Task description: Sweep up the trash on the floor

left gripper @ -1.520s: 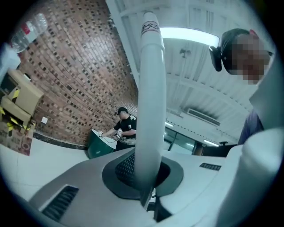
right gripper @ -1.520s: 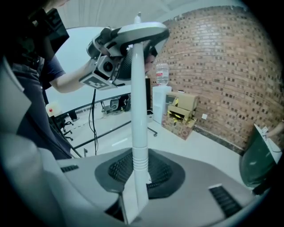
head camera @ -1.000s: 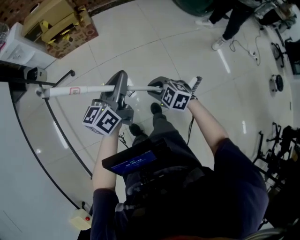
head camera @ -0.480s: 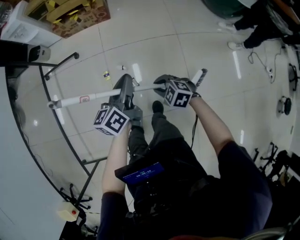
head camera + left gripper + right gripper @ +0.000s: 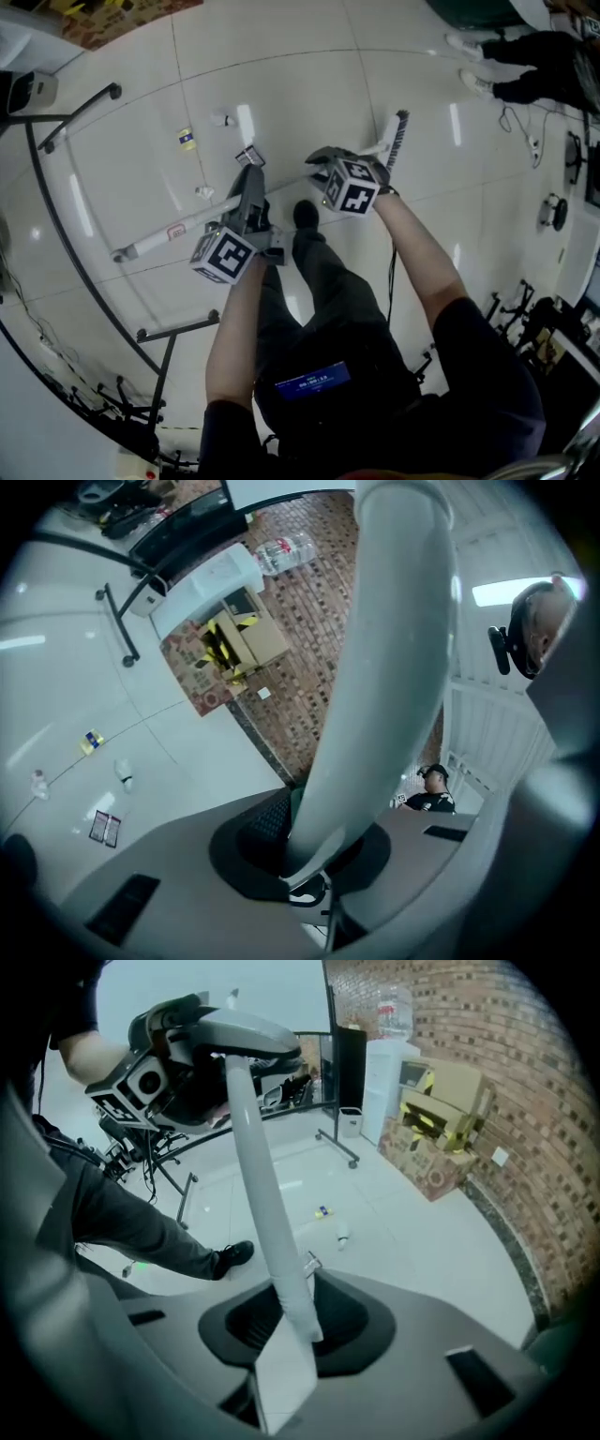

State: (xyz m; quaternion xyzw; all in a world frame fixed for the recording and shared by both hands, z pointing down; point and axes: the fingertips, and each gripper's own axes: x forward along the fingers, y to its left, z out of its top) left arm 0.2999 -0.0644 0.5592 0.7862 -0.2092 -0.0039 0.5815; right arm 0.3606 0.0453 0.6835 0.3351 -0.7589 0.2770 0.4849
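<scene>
White broom pole [image 5: 176, 232] is clamped in left hand-held gripper [image 5: 250, 185].

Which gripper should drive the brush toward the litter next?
Probably right: right gripper holds the broom handle nearest the brush head; left gripper sits farther up it. Both grippers' jaws have just been opening, handle between them.

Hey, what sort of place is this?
Probably a lab or workshop hall: glossy tiled floor, a brick wall with cardboard boxes against it, and equipment stands.
</scene>
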